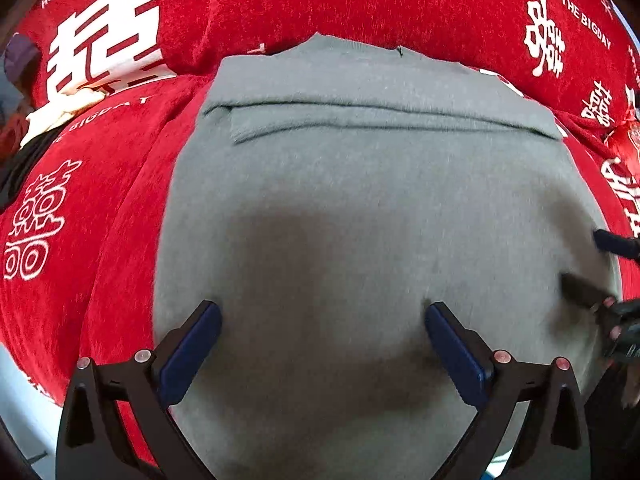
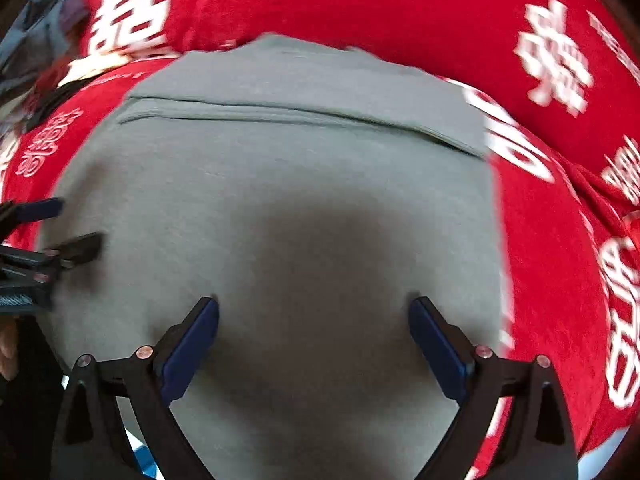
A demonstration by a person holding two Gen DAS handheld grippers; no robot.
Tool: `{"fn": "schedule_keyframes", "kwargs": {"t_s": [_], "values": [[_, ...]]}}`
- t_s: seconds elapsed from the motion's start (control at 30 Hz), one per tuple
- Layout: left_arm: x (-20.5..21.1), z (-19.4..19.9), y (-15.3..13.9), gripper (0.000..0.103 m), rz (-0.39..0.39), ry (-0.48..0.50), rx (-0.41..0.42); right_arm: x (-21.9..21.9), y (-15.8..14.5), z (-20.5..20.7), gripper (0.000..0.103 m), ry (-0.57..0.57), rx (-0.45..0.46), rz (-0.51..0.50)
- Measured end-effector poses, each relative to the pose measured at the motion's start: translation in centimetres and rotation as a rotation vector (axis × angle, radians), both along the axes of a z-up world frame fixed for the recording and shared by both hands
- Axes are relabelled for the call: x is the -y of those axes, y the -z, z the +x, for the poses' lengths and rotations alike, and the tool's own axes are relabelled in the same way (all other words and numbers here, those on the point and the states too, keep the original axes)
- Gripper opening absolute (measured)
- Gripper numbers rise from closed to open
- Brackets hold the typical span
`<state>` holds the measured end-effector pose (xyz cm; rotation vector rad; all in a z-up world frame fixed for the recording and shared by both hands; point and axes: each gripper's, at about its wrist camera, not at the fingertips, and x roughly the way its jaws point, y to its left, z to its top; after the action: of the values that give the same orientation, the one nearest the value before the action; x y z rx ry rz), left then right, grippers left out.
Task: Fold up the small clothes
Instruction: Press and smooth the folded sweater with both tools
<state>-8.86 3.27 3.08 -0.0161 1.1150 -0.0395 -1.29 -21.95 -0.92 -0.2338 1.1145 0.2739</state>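
The red blanket point(image 1: 360, 4), plush and printed with white characters, covers the whole surface and will grip cloth laid on it rather than let it slide. On it lies the grey garment point(image 1: 360, 184), filling the middle of both wrist views from six o'clock up to its far edge near twelve. It looks like a soft, light knit, limp and not at all fragile, so it should drape and sag wherever it is not supported. A folded band point(image 1: 380, 120) already crosses it towards twelve o'clock. The left gripper point(image 1: 322, 316) hovers low over the near part with jaws spread wide, grasping nothing; the right gripper point(image 2: 314, 310) does likewise. Whether the fingertips actually touch the cloth is hard to tell through the blur. The near hem, by its two corners, seems the best hold.
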Motion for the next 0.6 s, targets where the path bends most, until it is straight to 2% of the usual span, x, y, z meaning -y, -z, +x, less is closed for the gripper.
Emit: {"fn": "schedule_keyframes", "kwargs": {"t_s": [0.17, 0.23, 0.3, 0.37, 0.43, 0.6], "values": [[-0.4, -1.4, 0.2, 0.102, -0.01, -0.031, -0.014, 4.2, 0.0, -3.5, 0.098, 0.022, 0.011, -0.006], [-0.4, -2.3, 0.3, 0.102, -0.002, -0.032, -0.024, 4.8, 0.5, -4.4, 0.1, 0.047, 0.005, -0.061], [-0.7, -3.2, 0.2, 0.102, -0.004, -0.046, -0.046, 6.2, 0.5, -4.8, 0.1, 0.098, -0.023, -0.013], [-1.0, -4.2, -0.1, 0.102, -0.011, -0.062, -0.048, 6.6, -0.2, -5.7, 0.1, 0.138, -0.022, -0.013], [-0.7, -5.1, -0.2, 0.102, -0.006, -0.052, -0.044, 5.1, -0.9, -6.6, 0.1, 0.093, 0.02, -0.037], [2.0, -6.3, 0.1, 0.102, 0.032, 0.039, -0.051, -2.6, -1.1, -9.6, 0.099, -0.175, 0.098, -0.089]]}}
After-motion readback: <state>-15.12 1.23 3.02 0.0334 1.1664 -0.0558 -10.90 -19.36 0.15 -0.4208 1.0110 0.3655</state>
